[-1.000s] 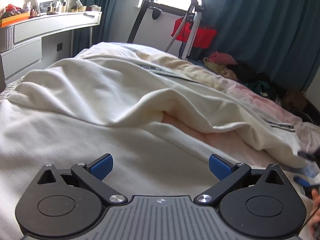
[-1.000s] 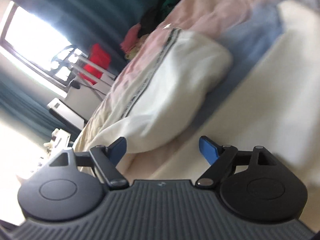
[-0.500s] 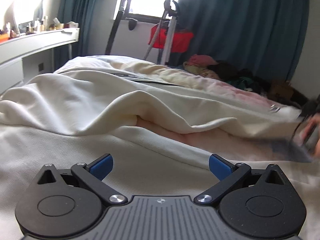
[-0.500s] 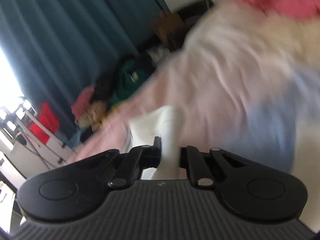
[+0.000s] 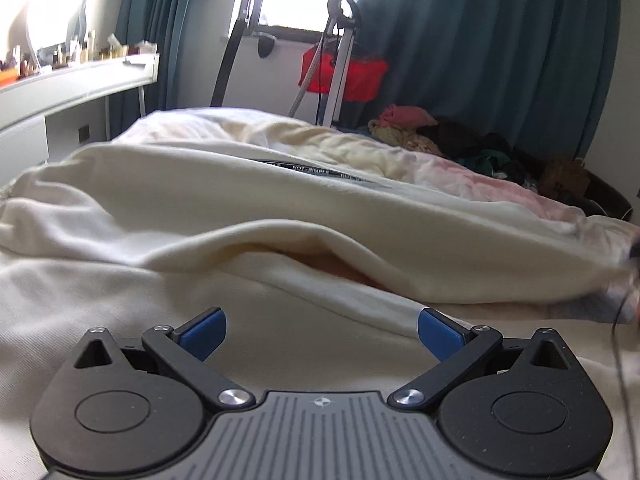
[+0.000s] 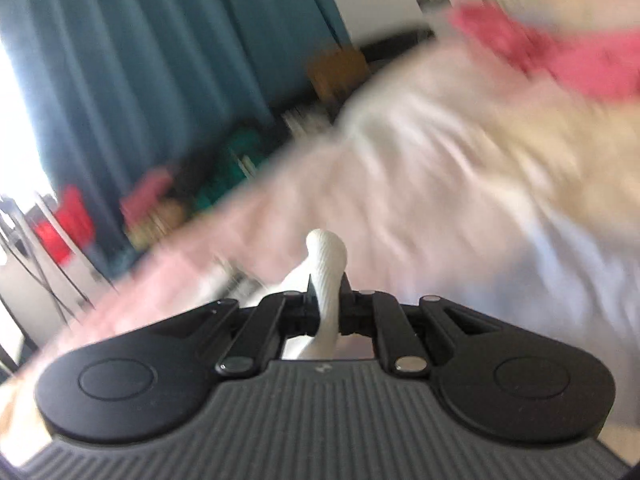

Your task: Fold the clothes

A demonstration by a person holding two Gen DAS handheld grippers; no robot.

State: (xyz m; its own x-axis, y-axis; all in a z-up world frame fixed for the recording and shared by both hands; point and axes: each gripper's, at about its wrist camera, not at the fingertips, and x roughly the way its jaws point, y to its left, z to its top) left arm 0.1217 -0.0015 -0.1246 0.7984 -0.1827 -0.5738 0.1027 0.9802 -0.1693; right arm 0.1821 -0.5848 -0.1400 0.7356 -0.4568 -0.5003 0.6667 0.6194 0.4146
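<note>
Tightly pinched: ribbed cream garment (image 6: 326, 280).

Garment (image 5: 280, 208) on bed (image 5: 500, 192), clothes pile (image 5: 440, 136) behind, shelf (image 5: 80, 80) left

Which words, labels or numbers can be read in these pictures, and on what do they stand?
"NOT-SIMPLE": on the dark printed band that runs along the cream garment on the bed, in the left wrist view.
The rest of the band's print: repeated lettering, too small and blurred to read.
Right wrist view: too blurred by motion; no text can be read.
</note>
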